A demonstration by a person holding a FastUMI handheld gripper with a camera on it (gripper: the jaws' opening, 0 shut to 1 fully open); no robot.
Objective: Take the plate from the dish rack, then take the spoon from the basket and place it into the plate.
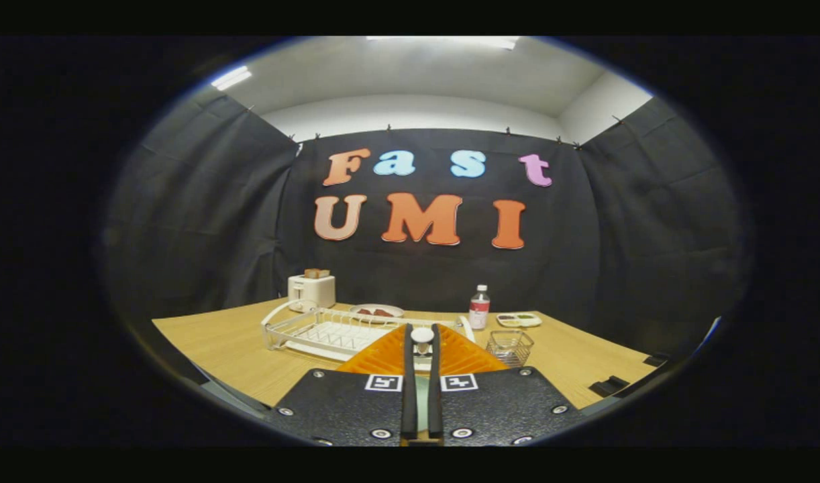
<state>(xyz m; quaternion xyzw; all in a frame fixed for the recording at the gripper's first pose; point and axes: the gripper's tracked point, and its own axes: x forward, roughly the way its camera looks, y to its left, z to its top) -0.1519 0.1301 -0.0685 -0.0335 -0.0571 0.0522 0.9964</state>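
- Facing the booth's back wall, the hand-held gripper (421,335) sits low over the near edge of a light wooden worktop (215,342), fingers drawn close together with only a slim gap between them.
- A small pale rounded piece shows at the fingertips; whether it is gripped or merely lies beyond them cannot be told.
- Dish rack: a white wire dish rack with a looped handle (329,329) lies just ahead of the fingers and to their left, long axis running across the worktop from left to right.
- Plate: no plate can be made out standing in the rack. A pale round plate carrying dark red pieces (376,310) rests on the worktop just behind the rack; whether this is the task's plate cannot be told.
- Basket: a small clear wire basket (509,345) stands just ahead of the fingers to their right, apart from the rack. Its contents are too small to read; a spoon is not discernible.
- Judgement: the rack is the nearer first target, calling for a short forward-left reach.
- Other items: a white toaster with bread in its slots (311,289) at the far left; a clear bottle with a red label (478,306) and a shallow white tray with greenish portions (518,319) beyond the basket.
- Room: black cloth walls, white ceiling, strip lights.
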